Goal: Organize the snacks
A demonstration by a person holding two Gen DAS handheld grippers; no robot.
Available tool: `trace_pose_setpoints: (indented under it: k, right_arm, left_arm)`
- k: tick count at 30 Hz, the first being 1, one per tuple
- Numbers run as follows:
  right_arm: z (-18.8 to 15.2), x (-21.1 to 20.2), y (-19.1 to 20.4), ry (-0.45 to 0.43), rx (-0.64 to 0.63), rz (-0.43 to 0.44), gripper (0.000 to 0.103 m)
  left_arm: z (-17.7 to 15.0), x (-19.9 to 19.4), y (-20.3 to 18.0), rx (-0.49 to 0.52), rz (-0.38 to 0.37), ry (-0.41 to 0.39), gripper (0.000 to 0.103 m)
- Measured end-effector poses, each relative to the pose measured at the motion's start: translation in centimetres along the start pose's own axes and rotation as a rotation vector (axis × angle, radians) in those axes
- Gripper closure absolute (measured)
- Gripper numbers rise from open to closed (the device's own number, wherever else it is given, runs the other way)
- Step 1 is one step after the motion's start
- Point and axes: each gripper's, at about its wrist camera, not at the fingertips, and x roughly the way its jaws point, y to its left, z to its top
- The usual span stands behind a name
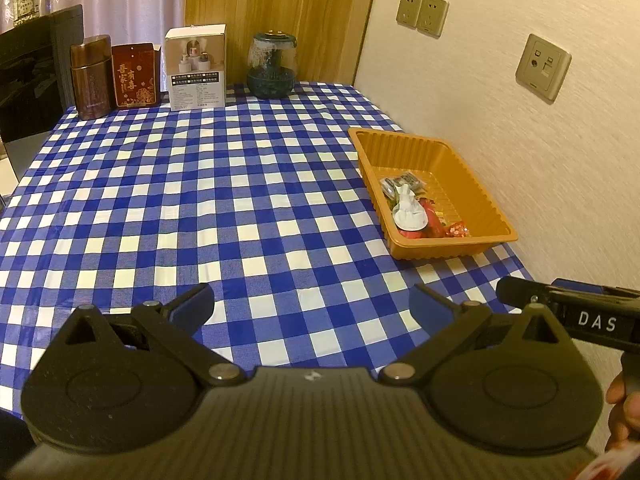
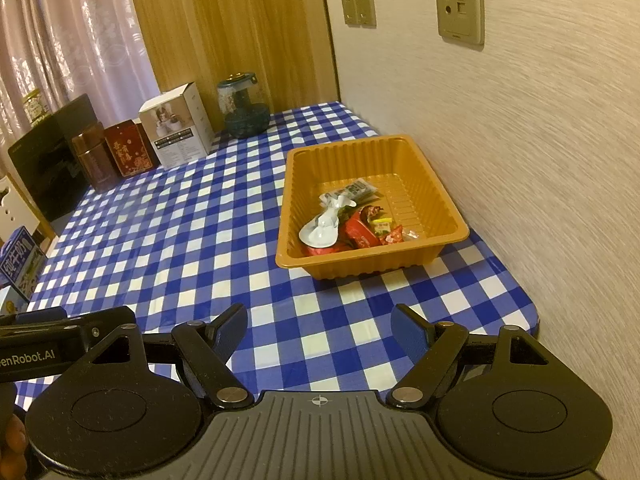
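A table under a blue-and-white checked cloth (image 2: 192, 240) carries an orange ribbed plastic tray (image 2: 404, 258) ahead and right of the grippers. Far ahead along the back edge stand a brown tin canister (image 1: 90, 78), red printed box (image 1: 134, 76), white carton (image 1: 197, 68) and dark glass jar (image 1: 271, 66).

The right gripper (image 2: 319, 330) hangs over the checked table (image 2: 192, 248), jaws apart with nothing between them. Ahead, an orange tray (image 2: 424, 250) stands near the wall (image 2: 520, 140), holding wrapped snacks (image 2: 352, 220). A box (image 2: 176, 128), jar (image 2: 242, 106) and tins (image 2: 108, 152) line the far edge.
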Motion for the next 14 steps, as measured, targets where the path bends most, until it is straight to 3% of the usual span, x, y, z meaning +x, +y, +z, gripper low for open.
trace_pose_setpoints:
  k: [14]
  right_arm:
    - [-0.47,0.01,-0.29,0.003,0.008,-0.008,0.024]
  left_arm:
    - [0.02,-0.03,0.0,-0.011,-0.014,-0.021,0.0]
